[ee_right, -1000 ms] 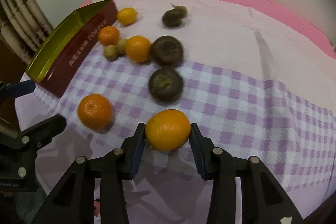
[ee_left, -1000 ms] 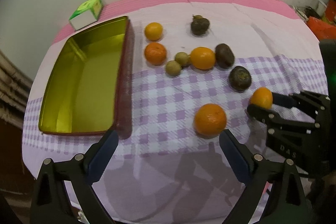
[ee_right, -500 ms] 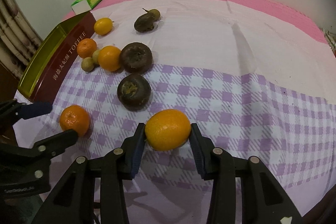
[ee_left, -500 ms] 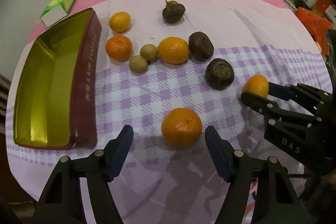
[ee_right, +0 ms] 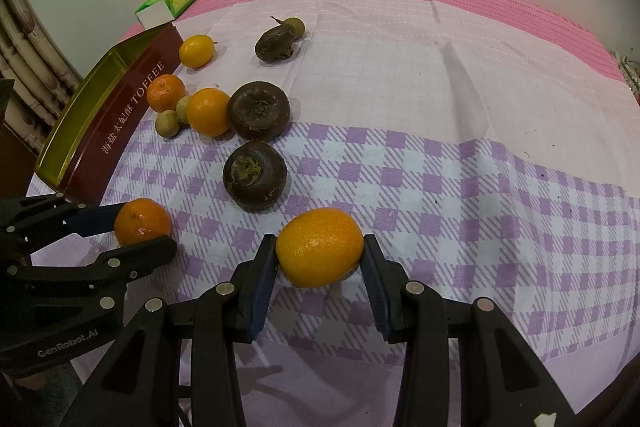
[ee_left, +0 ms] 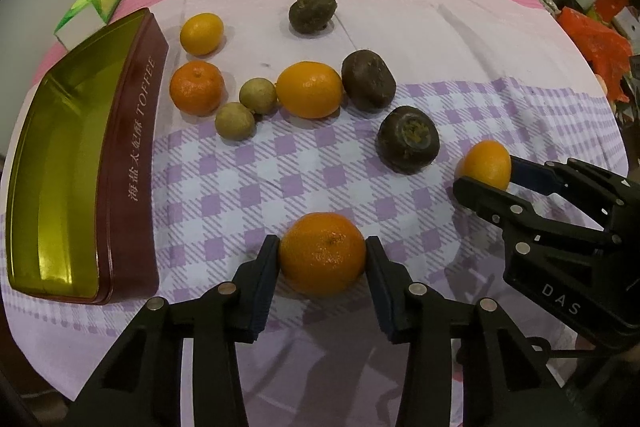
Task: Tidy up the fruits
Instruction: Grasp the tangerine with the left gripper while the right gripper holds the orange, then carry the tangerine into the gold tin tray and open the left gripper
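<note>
Two tools, two citrus fruits over a checked cloth.
Left tool (ee_left: 322, 253) clamps a tangerine (ee_left: 322, 253); right tool (ee_right: 319, 247) grips an orange (ee_right: 319, 247) beside the toffee tin (ee_left: 136, 163).

Both wrist views, close, share the fruit-strewn cloth (ee_left: 320, 167).

Both tools are matte black plastic linkages joined by round silver screws. The left gripper (ee_left: 322, 281) has two angular fingers (ee_left: 256, 291) lined with dark blue ribbed pads, and its housing reads "GenRobot.AI" in pale letters. The right gripper (ee_right: 320, 279) is built alike, its blue pads (ee_right: 376, 291) ridged, its body stamped "DAS".
</note>
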The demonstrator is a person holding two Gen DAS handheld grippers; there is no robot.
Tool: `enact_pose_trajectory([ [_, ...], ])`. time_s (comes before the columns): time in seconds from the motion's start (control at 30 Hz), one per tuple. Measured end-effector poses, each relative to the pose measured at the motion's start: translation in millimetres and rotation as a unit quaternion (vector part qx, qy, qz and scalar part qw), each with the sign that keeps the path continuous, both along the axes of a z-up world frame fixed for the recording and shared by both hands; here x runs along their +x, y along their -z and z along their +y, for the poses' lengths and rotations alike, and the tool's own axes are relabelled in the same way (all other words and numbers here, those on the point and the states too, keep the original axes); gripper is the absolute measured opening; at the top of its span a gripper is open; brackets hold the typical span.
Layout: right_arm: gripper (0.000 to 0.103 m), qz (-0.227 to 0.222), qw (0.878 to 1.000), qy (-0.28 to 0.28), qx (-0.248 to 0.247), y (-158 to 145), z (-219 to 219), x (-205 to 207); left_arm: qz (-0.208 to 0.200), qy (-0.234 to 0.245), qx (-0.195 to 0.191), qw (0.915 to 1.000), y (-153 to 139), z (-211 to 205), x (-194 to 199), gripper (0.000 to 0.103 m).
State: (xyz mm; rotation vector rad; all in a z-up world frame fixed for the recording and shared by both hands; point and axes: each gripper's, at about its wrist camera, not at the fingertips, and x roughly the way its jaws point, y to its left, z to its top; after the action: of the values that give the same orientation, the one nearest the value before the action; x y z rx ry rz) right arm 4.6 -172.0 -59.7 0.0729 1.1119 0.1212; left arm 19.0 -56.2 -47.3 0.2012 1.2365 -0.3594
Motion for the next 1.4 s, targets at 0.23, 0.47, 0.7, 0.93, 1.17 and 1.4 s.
enact_pose_trajectory([
  [0.23, 0.039, 0.000, 1.000, 0.000, 0.000, 0.9, 0.2, 0.7, -0.023, -0.009, -0.009, 0.9997, -19.9, 12.3, 6.0, 0.043],
  [0.47, 0.039, 0.002, 1.000, 0.000, -0.005, -0.7, 0.2, -0.2, -0.074, -0.046, -0.007, 0.9961, -55.3, 51.4, 27.5, 0.043],
  [0.7, 0.039, 0.005, 1.000, 0.001, -0.008, 0.6, 2.2, 1.5, -0.089, -0.118, 0.019, 0.9889, -56.6, 121.3, 51.5, 0.043],
  [0.93, 0.039, 0.007, 1.000, 0.002, -0.013, 0.7, 5.0, 2.7, -0.073, -0.180, 0.038, 0.9803, -32.7, 175.4, 65.1, 0.043],
  [1.17, 0.039, 0.010, 1.000, 0.008, -0.018, 0.9, 2.2, 3.3, -0.049, -0.216, 0.044, 0.9741, -12.1, 199.3, 67.3, 0.043],
  [1.4, 0.039, 0.009, 1.000, 0.011, -0.019, -3.3, 2.0, 4.8, -0.034, -0.223, 0.048, 0.9732, -3.6, 203.5, 69.1, 0.043],
])
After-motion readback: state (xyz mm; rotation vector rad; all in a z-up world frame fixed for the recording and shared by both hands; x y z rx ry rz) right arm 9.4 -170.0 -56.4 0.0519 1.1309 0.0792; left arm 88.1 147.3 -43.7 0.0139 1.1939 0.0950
